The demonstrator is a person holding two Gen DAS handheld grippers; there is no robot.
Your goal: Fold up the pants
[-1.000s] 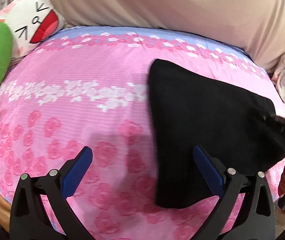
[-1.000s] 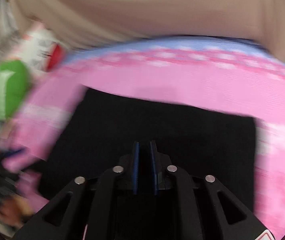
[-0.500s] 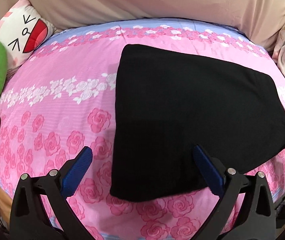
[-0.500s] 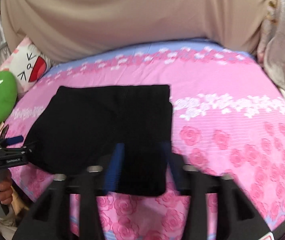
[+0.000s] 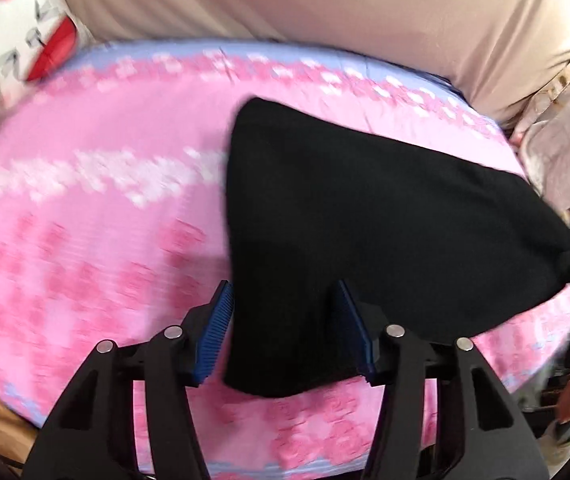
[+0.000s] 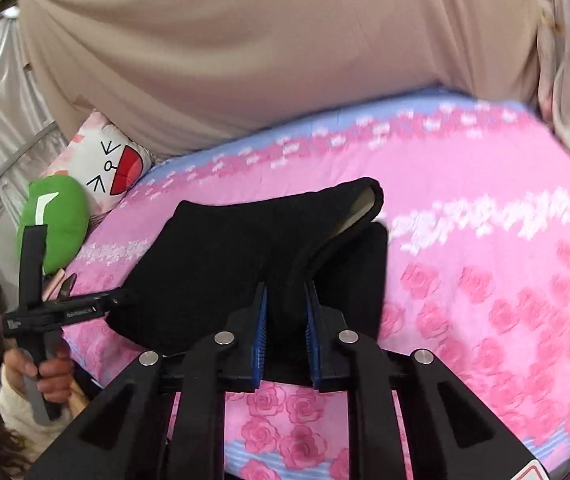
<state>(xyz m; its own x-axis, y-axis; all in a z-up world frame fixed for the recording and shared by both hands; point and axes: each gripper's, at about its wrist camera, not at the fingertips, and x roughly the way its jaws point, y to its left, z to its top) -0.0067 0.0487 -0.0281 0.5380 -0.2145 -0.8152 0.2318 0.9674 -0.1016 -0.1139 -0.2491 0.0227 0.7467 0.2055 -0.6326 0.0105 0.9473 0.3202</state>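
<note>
Open pink bedspread [image 6: 485, 288] right of the black pants [image 6: 225, 264] and beyond them, hemmed at the back by a beige curtain [image 6: 285, 60], at the left by a green cushion [image 6: 59, 220].

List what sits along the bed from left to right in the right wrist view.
Hand on the left gripper's handle → green plush → cartoon-face pillow → black pants → bare pink rose bedsheet.

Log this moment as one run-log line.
task: fold pants | left gripper: closing, near pants corner between jaws | right gripper: closing on lifted fold | surface: pink bedsheet
</note>
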